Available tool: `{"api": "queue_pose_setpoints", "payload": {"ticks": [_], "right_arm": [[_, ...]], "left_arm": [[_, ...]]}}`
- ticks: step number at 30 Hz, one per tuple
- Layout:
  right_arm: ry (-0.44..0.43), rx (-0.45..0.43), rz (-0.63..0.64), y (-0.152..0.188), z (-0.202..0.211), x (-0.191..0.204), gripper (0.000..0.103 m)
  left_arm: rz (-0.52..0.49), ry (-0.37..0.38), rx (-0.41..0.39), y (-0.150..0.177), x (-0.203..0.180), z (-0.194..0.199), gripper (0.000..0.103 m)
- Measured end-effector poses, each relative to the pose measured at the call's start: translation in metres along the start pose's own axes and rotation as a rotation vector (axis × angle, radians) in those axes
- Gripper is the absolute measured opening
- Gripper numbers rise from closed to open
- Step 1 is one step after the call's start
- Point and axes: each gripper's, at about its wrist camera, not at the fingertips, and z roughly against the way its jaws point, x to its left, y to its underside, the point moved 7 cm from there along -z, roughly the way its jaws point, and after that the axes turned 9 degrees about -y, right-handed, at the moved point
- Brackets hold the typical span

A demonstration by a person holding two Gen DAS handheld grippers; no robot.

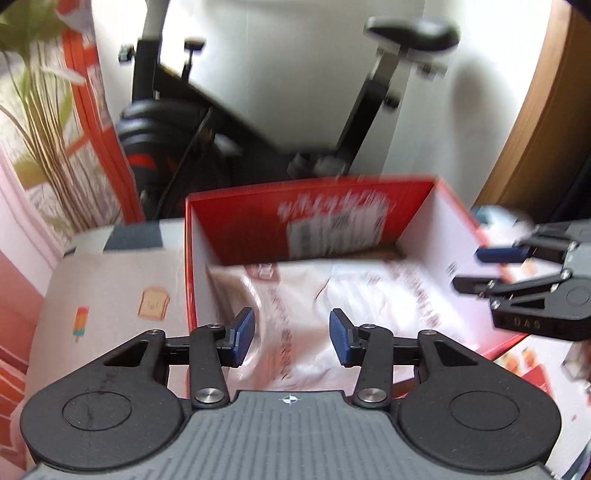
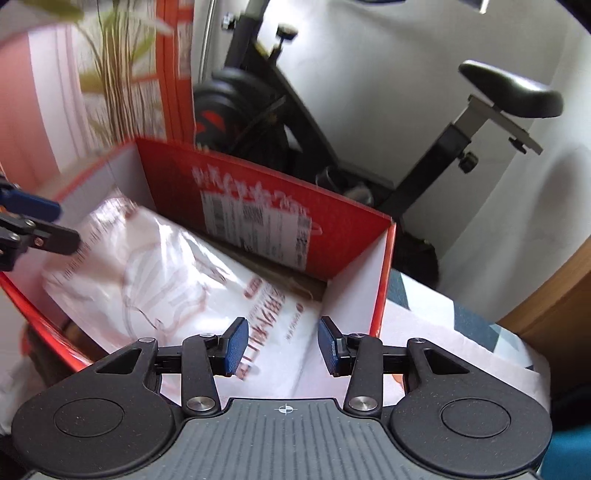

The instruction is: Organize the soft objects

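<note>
An exercise bike stands behind the red cardboard box, where a white plastic package lies on the bottom. Over the box, my left gripper and right gripper hang partly open, gripping nothing.

Glossy crinkled plastic bag lies in a matt cardboard box.

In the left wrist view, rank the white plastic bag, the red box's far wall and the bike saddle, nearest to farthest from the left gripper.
From the left gripper:
1. White plastic bag, lying in the box right beneath the fingers.
2. Red box's far wall, straight ahead.
3. Bike saddle, behind the box, upper right.
</note>
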Motion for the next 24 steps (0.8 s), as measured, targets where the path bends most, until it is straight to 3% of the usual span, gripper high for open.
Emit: {"api": "queue_pose_setpoints", "payload": {"ticks": [6, 11, 16, 24], "right_arm": [[-0.100, -0.228, -0.104, 0.011, 0.058, 0.010, 0.039], [-0.110, -0.324, -0.159, 0.041, 0.086, 0.015, 0.039], [-0.113, -0.325, -0.222, 0.078, 0.086, 0.018, 0.039], [-0.130, -0.229, -0.276, 0.139, 0.068, 0.036, 0.039]], "left_arm": [[0.049, 0.080, -0.178, 0.009, -0.002, 0.049, 0.047], [0.019, 0.104, -0.238, 0.039, -0.013, 0.069, 0.047], [0.054, 0.130, -0.202, 0.074, -0.010, 0.065, 0.047], [0.125, 0.139, -0.097, 0.119, 0.005, 0.046, 0.047]]}}
